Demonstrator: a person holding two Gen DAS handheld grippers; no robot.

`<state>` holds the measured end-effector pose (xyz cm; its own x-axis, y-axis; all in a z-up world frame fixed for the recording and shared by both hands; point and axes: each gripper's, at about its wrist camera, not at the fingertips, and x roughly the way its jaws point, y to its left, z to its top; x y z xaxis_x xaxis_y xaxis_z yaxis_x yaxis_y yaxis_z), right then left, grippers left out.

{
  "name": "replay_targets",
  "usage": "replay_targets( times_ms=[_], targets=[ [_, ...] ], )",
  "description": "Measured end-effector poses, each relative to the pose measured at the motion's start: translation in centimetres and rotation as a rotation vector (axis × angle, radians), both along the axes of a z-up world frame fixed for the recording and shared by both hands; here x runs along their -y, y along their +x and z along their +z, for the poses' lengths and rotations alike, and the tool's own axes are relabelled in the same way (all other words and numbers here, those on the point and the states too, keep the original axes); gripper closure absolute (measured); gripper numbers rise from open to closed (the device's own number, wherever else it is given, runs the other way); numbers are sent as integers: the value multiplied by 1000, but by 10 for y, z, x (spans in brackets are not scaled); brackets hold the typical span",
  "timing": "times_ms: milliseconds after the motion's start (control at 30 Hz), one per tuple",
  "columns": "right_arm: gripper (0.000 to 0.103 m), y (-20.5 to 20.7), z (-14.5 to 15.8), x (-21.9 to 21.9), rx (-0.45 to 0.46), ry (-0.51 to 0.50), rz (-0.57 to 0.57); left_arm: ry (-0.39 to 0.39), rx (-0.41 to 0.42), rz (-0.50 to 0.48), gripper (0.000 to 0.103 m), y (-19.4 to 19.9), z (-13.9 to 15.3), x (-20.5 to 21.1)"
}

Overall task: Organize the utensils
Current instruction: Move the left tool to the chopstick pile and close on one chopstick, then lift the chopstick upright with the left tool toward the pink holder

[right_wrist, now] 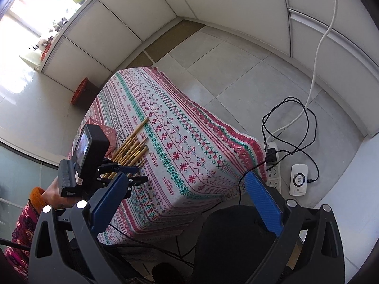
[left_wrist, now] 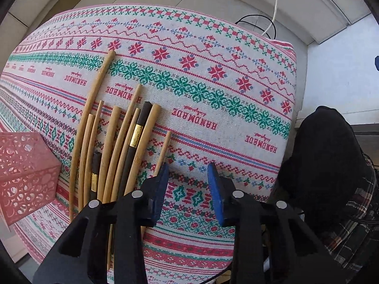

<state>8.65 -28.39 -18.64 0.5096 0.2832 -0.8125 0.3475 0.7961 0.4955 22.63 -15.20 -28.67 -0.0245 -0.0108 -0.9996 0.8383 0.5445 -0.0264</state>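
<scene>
Chopsticks on a patterned cloth, both grippers empty above them.

A fan of chopsticks lies side by side on the cloth, a woven, cross-stitch-style fabric in red, green and blue bands. Most are plain pale bamboo rods; two are black with gold bands. A pink holder, boxy and pierced with round holes, stands just beside them at their left. The left gripper hangs over the cloth with its blue ribbed pads partly apart and nothing between them; its left finger lies over the end of the outermost chopstick. The right gripper stands wide open and empty, off the table's near corner. On the tiled floor beside the table lie a power strip, black cables and a small white device.
</scene>
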Motion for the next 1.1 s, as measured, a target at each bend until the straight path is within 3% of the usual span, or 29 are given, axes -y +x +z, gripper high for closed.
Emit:
replay_targets(
  times_ms=[200, 400, 600, 800, 933, 1000, 1100],
  targets=[
    [6, 0, 1, 0, -13, -15, -21, -54, 9, -43, 69, 4, 16, 6],
    [6, 3, -2, -6, -18, -19, -14, -3, 33, -29, 69, 17, 8, 3],
    [6, 7, -5, -9, -35, -21, -15, -18, -7, 8, 69, 27, -6, -7],
    [6, 10, -11, -11, -60, -15, -26, 70, -2, -47, 67, 18, -11, 15],
    [6, 13, -19, -12, -87, 1, -56, 25, 20, -15, 75, 18, -12, 16],
    [7, 18, -25, -14, -110, 22, -72, -32, 65, 26, 89, 9, -10, 0],
    [8, 34, -38, -29, -150, 60, -72, -100, 167, 99, 98, -6, -6, -21]
  ],
)
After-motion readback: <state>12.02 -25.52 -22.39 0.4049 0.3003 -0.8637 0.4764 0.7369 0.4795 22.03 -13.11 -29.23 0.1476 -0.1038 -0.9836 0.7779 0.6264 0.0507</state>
